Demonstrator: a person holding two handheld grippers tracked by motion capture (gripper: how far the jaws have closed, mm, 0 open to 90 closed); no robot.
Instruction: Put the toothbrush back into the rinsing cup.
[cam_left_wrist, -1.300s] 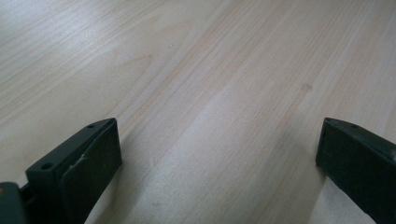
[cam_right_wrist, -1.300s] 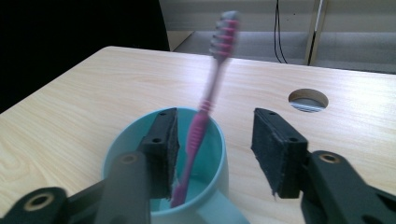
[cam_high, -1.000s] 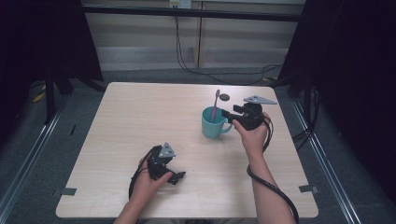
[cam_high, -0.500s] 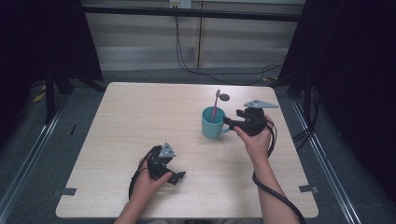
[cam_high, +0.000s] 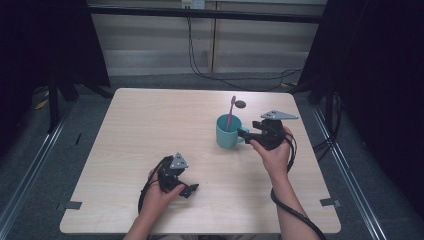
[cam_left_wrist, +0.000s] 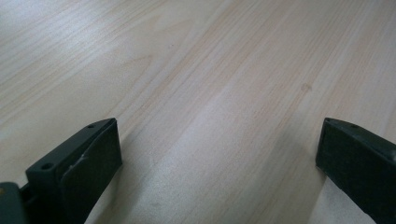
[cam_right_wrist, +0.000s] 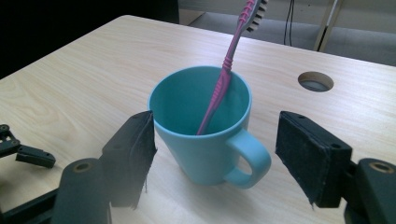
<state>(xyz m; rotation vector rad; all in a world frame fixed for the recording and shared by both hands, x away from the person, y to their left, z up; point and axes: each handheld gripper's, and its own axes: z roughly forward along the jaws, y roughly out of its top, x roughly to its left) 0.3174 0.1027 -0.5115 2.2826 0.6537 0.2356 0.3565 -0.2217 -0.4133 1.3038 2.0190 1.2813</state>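
The right gripper (cam_right_wrist: 215, 154) has just been opening its jaws, now released either side of the teal mug (cam_right_wrist: 205, 135) holding the pink toothbrush (cam_right_wrist: 224, 79): placement looks finished; the left gripper (cam_high: 177, 180), nearer the person than the mug, rests open-jawed and empty

A: Bench (cam_high: 150, 130): pale wood grain, rounded corners, standing on grey floor (cam_high: 45, 165).

B: On it?

A: One teal mug (cam_high: 227, 135) right of centre, handle towards the near right. Round cable hole (cam_high: 240, 104) in the bench top just beyond the mug.

B: Left gripper (cam_high: 187, 190)?

A: Resting on the bench near the front edge.
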